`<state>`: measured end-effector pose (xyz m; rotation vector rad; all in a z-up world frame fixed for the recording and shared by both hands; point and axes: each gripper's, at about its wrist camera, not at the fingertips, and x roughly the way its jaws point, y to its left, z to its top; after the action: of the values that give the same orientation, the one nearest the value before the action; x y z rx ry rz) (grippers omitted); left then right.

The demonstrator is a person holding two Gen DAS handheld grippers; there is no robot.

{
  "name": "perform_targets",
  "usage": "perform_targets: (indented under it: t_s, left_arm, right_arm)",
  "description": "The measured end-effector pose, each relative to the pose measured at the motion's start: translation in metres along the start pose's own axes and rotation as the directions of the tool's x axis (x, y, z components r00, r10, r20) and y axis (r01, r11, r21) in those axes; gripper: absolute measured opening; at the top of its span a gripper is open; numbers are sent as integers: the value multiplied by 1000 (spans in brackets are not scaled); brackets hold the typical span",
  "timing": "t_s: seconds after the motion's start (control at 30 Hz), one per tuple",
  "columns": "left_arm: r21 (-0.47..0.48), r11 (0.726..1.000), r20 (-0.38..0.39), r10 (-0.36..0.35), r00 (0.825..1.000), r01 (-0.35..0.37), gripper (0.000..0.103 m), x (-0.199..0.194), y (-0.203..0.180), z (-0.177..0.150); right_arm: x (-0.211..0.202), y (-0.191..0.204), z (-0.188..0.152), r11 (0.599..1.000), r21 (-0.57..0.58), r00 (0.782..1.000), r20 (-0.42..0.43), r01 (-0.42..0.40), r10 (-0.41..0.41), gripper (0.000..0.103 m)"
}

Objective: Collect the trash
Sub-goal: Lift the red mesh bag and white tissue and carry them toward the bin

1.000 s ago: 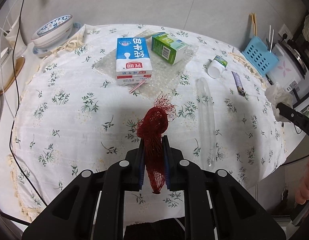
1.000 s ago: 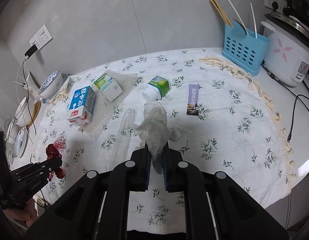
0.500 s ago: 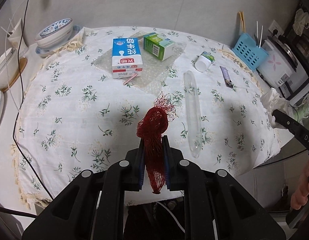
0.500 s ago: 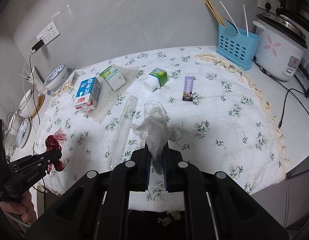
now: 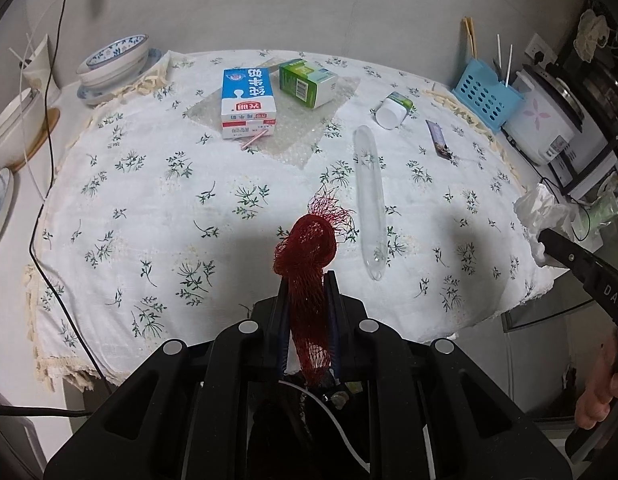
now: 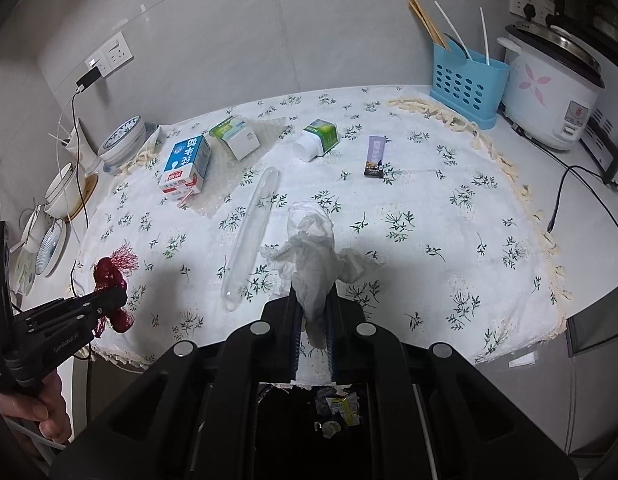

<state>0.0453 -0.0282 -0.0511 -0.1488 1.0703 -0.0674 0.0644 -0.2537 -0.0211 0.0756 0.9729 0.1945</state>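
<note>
Both grippers have pulled back off the table; the bin (image 6: 333,408) with trash now shows below my jaws, so dropping is next, I judge. Left gripper (image 5: 307,284) pinches one red net bag (image 5: 307,256); right gripper (image 6: 313,304) pinches one crumpled tissue (image 6: 313,256). Ahead on the cloth: two cartons (image 5: 248,102), one clear tube (image 5: 371,204), one bottle (image 5: 392,110), one sachet (image 5: 438,139).

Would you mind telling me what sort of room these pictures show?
Probably a home kitchen: a rice cooker, a blue utensil caddy holding chopsticks, and stacked bowls stand around a cloth-covered counter.
</note>
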Motion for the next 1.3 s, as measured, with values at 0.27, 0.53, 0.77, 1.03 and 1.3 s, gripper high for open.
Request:
perform_targets:
  t_s: [0.27, 0.53, 0.77, 1.03, 1.3]
  left_arm:
    - [12, 1000, -5, -7, 1000, 7, 14, -6, -11, -15]
    - [20, 1000, -10, -14, 1000, 14, 14, -11, -21, -33]
    - [27, 999, -25, -20, 999, 20, 14, -10, -30, -51]
    - [36, 999, -35, -22, 999, 24, 14, -11, -40, -72]
    - [41, 999, -50, -27, 998, 29, 15, -10, -48, -93]
  right_arm:
    - [-10, -1, -21, 1000, -8, 1000, -9, -3, 3, 9]
    - [-16, -5, -42, 1000, -10, 1000, -26, -5, 5, 9]
    - [-21, -10, -60, 1000, -11, 999, -40, -5, 5, 10]
    - [-24, -14, -82, 1000, -13, 998, -62, -8, 7, 10]
    - [-26, -18, -105, 1000, -16, 996, -86, -8, 7, 10]
